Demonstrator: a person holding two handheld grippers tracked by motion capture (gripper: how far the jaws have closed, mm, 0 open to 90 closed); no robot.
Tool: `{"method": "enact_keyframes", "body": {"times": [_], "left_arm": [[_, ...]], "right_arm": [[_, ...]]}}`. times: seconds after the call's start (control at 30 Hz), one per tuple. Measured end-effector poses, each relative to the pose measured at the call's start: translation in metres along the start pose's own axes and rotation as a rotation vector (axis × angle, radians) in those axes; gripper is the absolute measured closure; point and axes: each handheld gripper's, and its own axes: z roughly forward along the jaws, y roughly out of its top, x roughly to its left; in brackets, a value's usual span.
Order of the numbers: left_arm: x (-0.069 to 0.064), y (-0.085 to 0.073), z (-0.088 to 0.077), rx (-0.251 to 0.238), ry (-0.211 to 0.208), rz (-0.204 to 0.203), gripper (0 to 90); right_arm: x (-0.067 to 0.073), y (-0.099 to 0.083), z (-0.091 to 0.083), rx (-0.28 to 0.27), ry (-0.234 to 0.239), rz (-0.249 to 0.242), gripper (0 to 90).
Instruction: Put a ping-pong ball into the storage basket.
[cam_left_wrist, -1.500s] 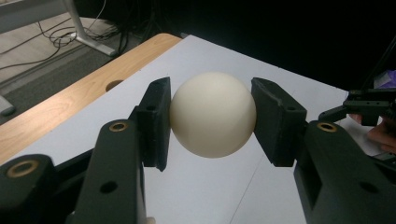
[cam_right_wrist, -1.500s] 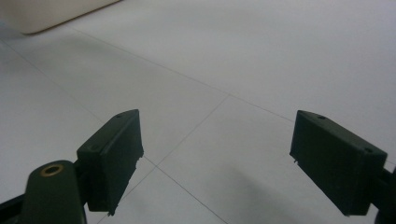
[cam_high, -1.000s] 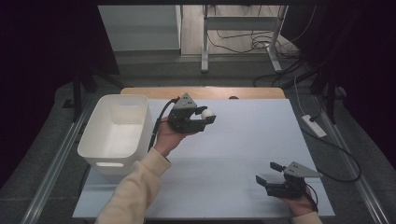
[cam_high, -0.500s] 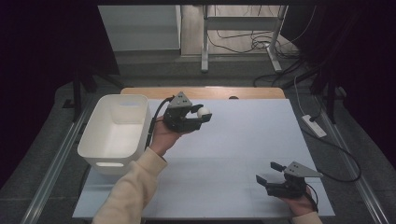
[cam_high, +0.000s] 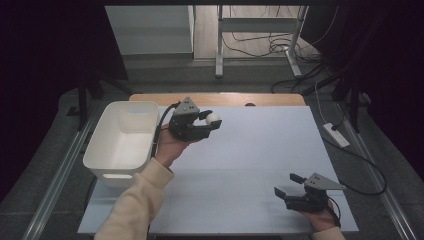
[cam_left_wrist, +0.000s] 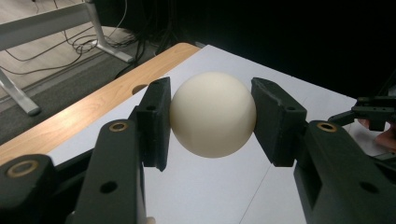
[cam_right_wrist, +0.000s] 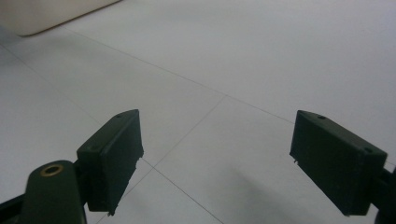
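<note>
Right gripper: low at the near right of the worktop, jaws spread wide apart with nothing between, pads flat, matte black and rectangular, hovering just above the bare sheet.
Right hand: wrapped round the gripper body from below, grey three-cornered plate on top.
Worktop: pale matte sheet with thin seam lines crossing under the right gripper, a light wooden strip along the far edge beyond the left gripper.
Sleeve: cream fabric, reaching up from the near edge to the left hand.
Left gripper: held up off the worktop, well apart from the right gripper, jaws clamped on the ball from both sides.
Ball: squarely between the left gripper's two pads, touching each, clear of the worktop below; also seen at the gripper's tip from above.
Ball surface: smooth, round, cream-white, faintly matte.
Left gripper pads: black, blocky, hard plastic with small screw holes and brass-coloured bushings on the arms behind.
Bin: white plastic, rectangular with rounded corners and a rolled rim, just beside the left gripper on the side away from the right gripper.
Writing: no readable letters on ball, bin or grippers.
Beyond the left gripper: dark floor, white frame legs and loose cables.
</note>
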Motion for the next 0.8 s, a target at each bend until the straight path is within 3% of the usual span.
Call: {"method": "enact_keyframes", "body": {"times": [0.8], "left_arm": [[0.011,-0.005,-0.028,-0.019,0.043,-0.013,51.0]], "right_arm": [[0.000,0.000,0.000,0.000,-0.001,-0.001,16.7]]}}
